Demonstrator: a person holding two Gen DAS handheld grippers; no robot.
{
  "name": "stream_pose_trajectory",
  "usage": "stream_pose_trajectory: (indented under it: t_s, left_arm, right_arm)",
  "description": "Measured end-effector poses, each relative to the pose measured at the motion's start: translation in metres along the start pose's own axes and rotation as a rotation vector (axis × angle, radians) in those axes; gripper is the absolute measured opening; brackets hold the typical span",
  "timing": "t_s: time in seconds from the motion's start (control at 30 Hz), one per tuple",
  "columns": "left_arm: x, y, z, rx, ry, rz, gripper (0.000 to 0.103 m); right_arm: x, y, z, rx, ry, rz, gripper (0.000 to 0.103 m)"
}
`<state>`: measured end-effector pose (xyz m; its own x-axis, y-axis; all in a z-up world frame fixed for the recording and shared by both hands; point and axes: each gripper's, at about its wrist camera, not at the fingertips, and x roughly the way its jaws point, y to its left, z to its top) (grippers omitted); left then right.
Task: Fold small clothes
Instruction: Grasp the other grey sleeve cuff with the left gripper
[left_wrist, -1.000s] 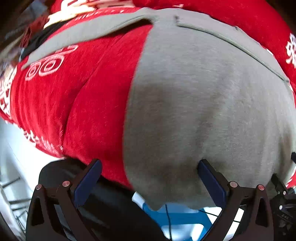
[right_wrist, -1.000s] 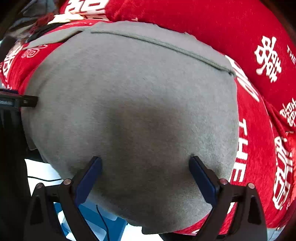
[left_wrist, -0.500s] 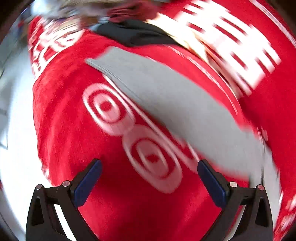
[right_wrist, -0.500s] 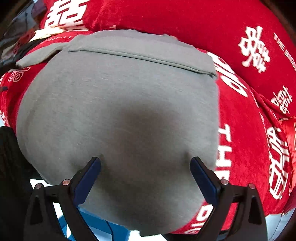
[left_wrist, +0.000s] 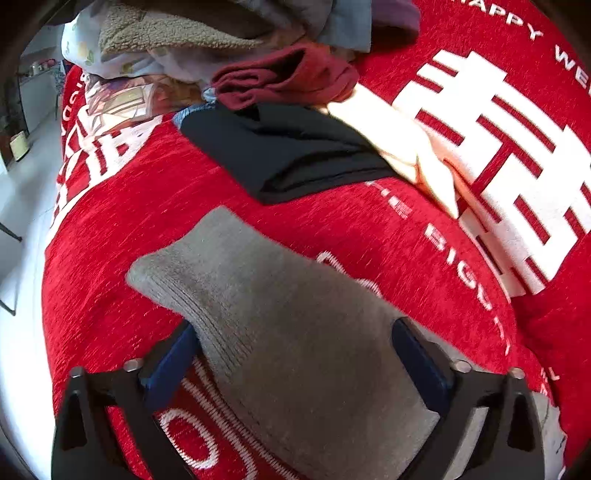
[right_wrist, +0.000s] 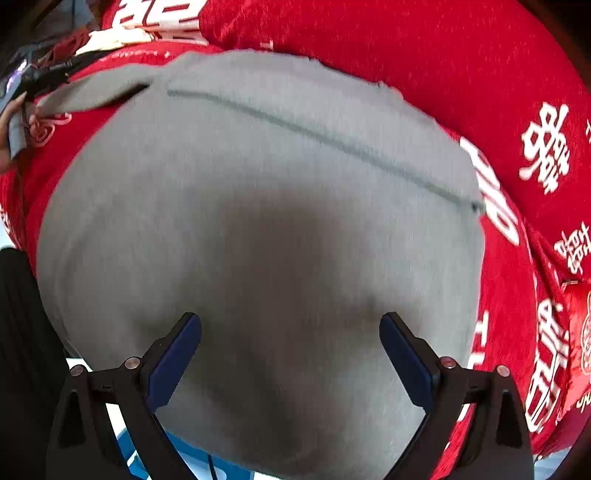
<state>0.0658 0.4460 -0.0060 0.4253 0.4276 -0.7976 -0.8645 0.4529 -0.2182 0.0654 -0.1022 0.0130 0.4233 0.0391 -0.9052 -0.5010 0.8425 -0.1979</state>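
Left wrist view: left tongs (left_wrist: 291, 354), jaws just closing, straddle the grey knit garment's sleeve (left_wrist: 229, 280) ungripped on the red printed blanket (left_wrist: 155, 192). Right tongs (right_wrist: 290, 354) gape over its body. Risk: pinching blanket beneath.

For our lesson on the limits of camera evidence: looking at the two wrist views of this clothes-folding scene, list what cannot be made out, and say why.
- Grey garment, right wrist view: its type and near hem are uncertain; the frame's bottom edge and blur cut it off.
- Grey sleeve, left wrist view: its lower end leaves the frame.
- Left gripper: its jaws have just been closing around the sleeve; whether the pads press it is unclear.
- Clothes pile, left wrist view: items overlap and the top edge crops them.
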Motion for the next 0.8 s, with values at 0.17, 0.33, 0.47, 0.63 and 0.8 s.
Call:
stream_pose_trajectory:
  t_s: [0.17,0.33,0.47,0.63,0.8]
  left_arm:
    - [-0.006,0.022,0.002,-0.011,-0.004,-0.012,0.029]
    - [-0.003,0.066,0.010,-0.131,0.044,-0.188,0.011]
    - [-0.001,0.077,0.013,-0.148,0.061,-0.269,0.010]
    - [-0.008,0.081,0.012,-0.204,0.069,-0.327,0.010]
    - [-0.005,0.086,0.004,-0.246,0.116,-0.343,0.010]
  right_arm:
    - [-0.006,-0.002,0.043,0.036,-0.060,0.032,0.098]
    - [-0.007,0.008,0.089,0.057,-0.118,0.063,0.098]
    - [-0.005,0.022,0.118,0.046,-0.157,0.087,0.098]
    - [0.017,0.035,0.160,0.043,-0.169,0.111,0.098]
    - [0.050,0.043,0.213,0.091,-0.143,0.099,0.098]
